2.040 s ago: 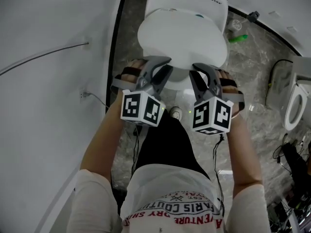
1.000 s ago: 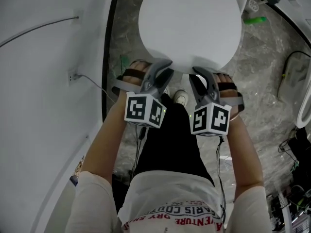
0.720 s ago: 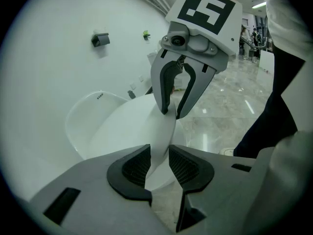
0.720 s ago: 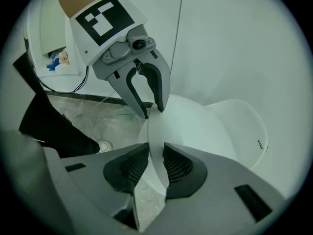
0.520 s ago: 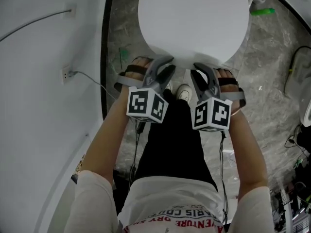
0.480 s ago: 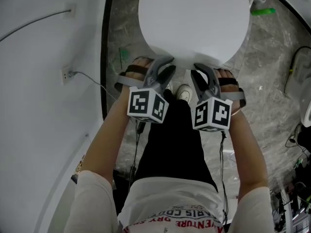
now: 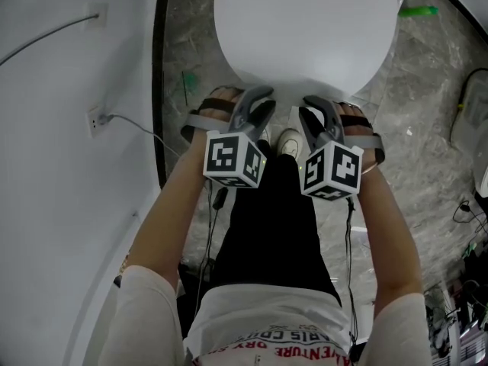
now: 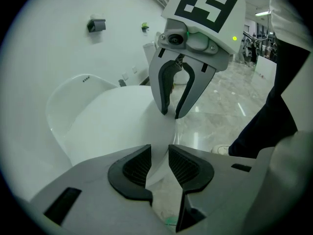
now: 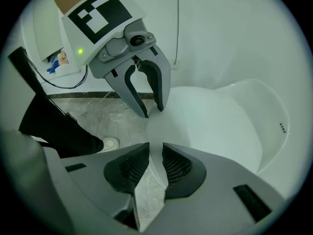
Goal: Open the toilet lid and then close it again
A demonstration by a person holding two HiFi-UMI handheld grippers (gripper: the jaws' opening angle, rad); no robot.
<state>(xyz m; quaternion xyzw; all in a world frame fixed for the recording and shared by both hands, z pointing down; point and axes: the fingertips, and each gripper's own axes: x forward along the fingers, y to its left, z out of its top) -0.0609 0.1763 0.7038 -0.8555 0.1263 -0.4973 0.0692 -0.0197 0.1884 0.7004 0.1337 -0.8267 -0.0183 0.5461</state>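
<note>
Left claw [image 8: 157, 163] and right claw [image 9: 155, 163] each pinch the toilet lid [image 7: 305, 21] rim, above a shoe [image 7: 288, 141]

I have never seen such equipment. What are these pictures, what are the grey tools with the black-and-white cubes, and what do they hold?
A person holds a two-jaw hand-held gripper in each hand; no robot. One picture comes from a camera on the person's head, looking down. The other two come from cameras riding on the grippers, looking along their jaws. The left hand-held gripper and the right hand-held gripper each clamp the front edge of the white toilet lid. The cubes belong to the grippers.
</note>
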